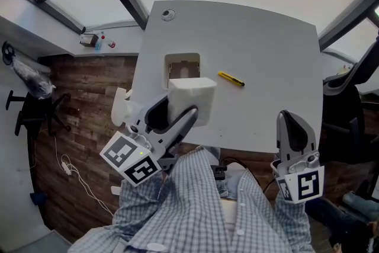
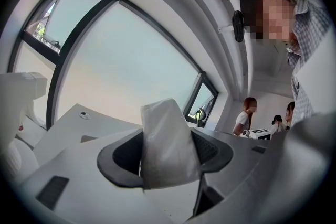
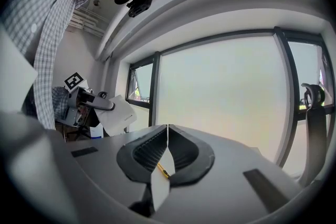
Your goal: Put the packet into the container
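Observation:
A white packet (image 1: 193,99) hangs just above the near left part of the white table (image 1: 266,50), with my left gripper (image 1: 176,113) shut on its near end. The packet (image 2: 167,145) stands up between the dark pads in the left gripper view. The container (image 1: 182,66), a small open beige box, rests on the table just beyond the packet. My right gripper (image 1: 294,122) is shut and holds nothing; it hovers at the table's front edge, to the right. Its jaws (image 3: 167,139) meet edge to edge, and off to its left show the left gripper and the packet (image 3: 116,114).
A yellow utility knife (image 1: 231,79) lies right of the container. A round grommet (image 1: 168,15) sits in the table's far left corner. A dark chair (image 1: 349,109) stands at the right, wood floor with cables (image 1: 71,169) at the left. People (image 2: 245,118) stand far off.

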A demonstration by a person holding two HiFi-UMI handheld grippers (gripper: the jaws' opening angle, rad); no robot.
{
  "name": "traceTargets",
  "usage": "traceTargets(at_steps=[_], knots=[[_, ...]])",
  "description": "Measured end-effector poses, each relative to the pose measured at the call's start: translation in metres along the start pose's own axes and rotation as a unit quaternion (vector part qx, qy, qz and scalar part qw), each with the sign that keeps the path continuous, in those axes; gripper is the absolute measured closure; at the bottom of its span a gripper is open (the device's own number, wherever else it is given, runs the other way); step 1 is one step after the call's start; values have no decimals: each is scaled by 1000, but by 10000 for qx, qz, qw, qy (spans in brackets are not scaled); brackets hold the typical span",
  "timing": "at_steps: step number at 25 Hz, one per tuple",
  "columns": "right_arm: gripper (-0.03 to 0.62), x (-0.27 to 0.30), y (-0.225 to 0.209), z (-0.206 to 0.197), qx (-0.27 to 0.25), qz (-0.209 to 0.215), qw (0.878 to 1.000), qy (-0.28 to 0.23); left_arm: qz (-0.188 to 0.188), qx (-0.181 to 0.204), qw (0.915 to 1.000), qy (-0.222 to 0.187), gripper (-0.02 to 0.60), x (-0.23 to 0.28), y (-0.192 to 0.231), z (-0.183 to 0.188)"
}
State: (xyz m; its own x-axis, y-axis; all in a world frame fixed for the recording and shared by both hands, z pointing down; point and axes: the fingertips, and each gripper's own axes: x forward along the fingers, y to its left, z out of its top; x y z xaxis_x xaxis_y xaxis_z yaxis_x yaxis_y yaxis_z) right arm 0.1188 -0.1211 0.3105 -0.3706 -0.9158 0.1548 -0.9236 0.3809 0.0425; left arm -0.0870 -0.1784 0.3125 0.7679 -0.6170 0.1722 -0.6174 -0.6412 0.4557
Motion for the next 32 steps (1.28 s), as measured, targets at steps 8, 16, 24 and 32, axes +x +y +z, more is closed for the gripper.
traceTargets(at_steps=[8,16,24,32], knots=[[576,15,0,0,-16,23,9999,114,84,-131,9999,58,311,11,18,-1],[576,20,-9,-2,33,76,9999,103,232,-30,9996,156,310,18,23,-3],[576,44,-33,-3,88,441,9989,132,637,-147,9978,106,311,41,36,0],[576,42,-50,-5,120,620,9979,126,1099,-86,9938,156,310,49,47,-5]])
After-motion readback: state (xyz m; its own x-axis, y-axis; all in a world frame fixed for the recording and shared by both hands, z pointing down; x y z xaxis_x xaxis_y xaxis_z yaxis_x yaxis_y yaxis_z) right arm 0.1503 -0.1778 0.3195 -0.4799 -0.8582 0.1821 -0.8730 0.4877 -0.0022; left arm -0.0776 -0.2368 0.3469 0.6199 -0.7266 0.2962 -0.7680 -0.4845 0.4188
